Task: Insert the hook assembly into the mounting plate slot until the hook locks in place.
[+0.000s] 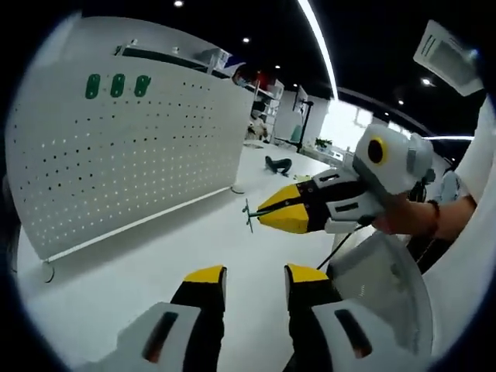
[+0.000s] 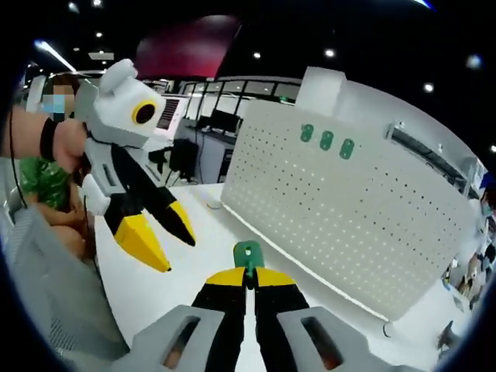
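We carry the green hook point(image 2: 248, 254) clamped in our right gripper point(image 2: 248, 277), low centre. Our left gripper point(image 1: 253, 273) hangs with jaws apart. Next, we judge, comes lining it up with the pegboard point(image 2: 349, 209) at right.

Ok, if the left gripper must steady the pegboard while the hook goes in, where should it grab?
Probably the free vertical end edge of the pegboard, approached end-on with the open fingers of the left gripper straddling the sheet. It is a thin upright panel; its face offers nothing to pinch, and the holes stay free for the green hook.
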Motion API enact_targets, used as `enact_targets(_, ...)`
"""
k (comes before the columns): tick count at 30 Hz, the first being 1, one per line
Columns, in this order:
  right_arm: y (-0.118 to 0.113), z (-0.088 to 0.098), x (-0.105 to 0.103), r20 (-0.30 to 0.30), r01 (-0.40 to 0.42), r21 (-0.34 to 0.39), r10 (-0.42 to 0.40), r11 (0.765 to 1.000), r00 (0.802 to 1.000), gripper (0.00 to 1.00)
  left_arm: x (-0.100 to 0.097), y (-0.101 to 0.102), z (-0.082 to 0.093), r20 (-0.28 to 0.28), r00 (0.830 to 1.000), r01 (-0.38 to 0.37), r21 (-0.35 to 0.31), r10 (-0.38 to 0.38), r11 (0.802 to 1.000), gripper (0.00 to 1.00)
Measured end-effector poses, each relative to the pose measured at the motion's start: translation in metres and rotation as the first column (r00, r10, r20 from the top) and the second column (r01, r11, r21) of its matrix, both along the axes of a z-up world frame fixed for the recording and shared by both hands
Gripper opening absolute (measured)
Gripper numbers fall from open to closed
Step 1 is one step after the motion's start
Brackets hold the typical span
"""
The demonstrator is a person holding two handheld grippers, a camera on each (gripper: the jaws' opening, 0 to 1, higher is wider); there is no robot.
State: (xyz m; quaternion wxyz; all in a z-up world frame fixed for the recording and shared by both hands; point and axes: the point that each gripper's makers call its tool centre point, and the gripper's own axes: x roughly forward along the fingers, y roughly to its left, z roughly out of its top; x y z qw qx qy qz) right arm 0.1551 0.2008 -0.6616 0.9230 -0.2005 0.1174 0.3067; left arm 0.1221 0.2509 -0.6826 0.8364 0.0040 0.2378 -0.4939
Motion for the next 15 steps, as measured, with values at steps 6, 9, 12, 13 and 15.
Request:
enact_targets(6, -0.009, 0.009, 0.008, -0.014, 0.057, 0.061, -0.057, 0.997, 0.998, 0.01, -0.002, 0.005, 0.009, 0.035, 0.999, -0.025, -0.038, 0.027, 0.999, 0.38)
enact_targets(9, -0.014, 0.015, 0.014, -0.010, 0.098, 0.103, -0.097, 0.990, 0.995, 0.01, -0.003, 0.011, 0.013, 0.072, 0.996, -0.044, -0.042, 0.047, 0.998, 0.43)
enact_targets(12, -0.016, 0.021, 0.019, -0.012, 0.122, 0.130, -0.122, 0.984, 0.992, 0.01, -0.005, 0.018, 0.013, 0.091, 0.994, -0.051, -0.035, 0.054, 0.998, 0.47)
enact_targets(13, -0.016, 0.022, 0.021, -0.016, 0.123, 0.139, -0.122, 0.983, 0.992, 0.01, -0.006, 0.022, 0.013, 0.116, 0.992, -0.050, -0.019, 0.052, 0.999, 0.47)
enact_targets(15, -0.014, 0.029, 0.024, -0.050, 0.147, 0.231, -0.139, 0.962, 0.989, 0.01, -0.006, 0.026, 0.013, 0.132, 0.990, -0.052, -0.010, 0.053, 0.999, 0.49)
